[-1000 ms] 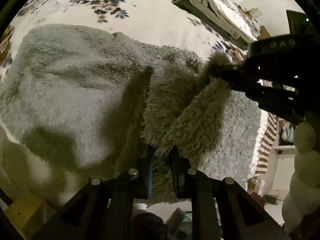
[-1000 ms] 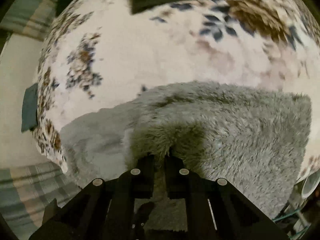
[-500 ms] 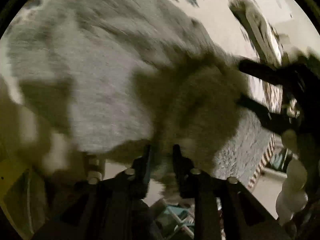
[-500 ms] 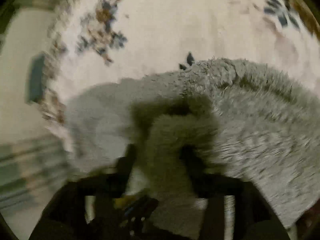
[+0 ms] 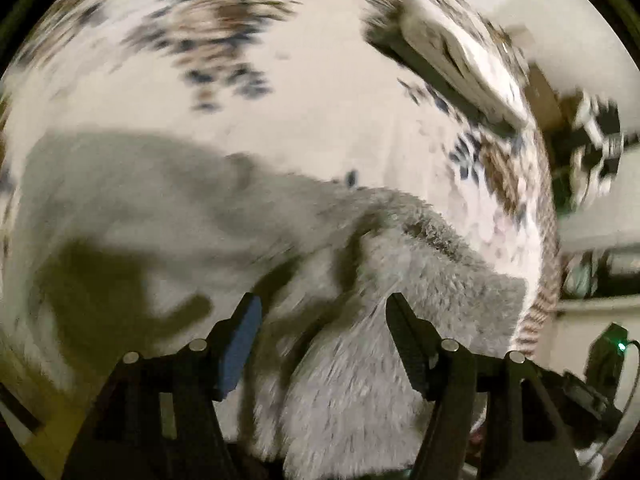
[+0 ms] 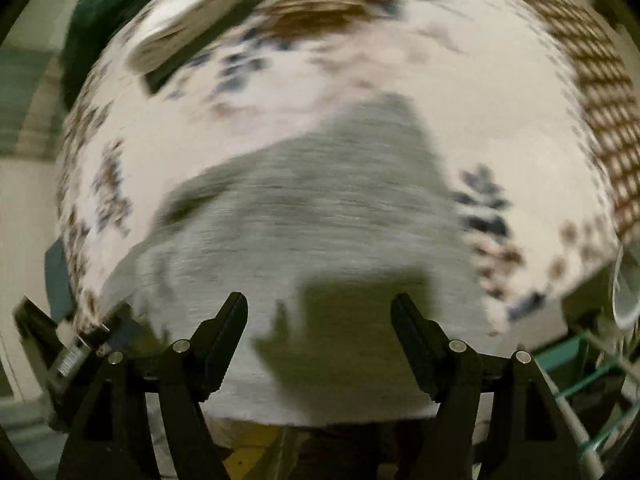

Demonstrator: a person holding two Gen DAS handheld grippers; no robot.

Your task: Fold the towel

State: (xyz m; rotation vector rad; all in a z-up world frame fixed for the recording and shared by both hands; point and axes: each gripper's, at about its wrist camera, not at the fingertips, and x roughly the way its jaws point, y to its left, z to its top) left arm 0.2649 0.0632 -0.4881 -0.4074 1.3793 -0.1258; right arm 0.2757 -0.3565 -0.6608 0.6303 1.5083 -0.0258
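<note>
With both the left gripper [image 5: 322, 312] and right gripper [image 6: 319, 312] spread and empty, we judge one fold laid, the grey towel [image 5: 420, 280] resting on the flowered counter [image 5: 320, 100] awaiting a fresh grasp at its edge.

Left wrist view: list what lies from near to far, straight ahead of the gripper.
Open left gripper → grey towel → bare floral bedspread → folded white linens at the far edge.

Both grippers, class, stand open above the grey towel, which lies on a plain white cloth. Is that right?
Not quite. The cloth is floral, not plain, as the left wrist view shows. The left gripper and right gripper do stand open above the grey towel.
</note>
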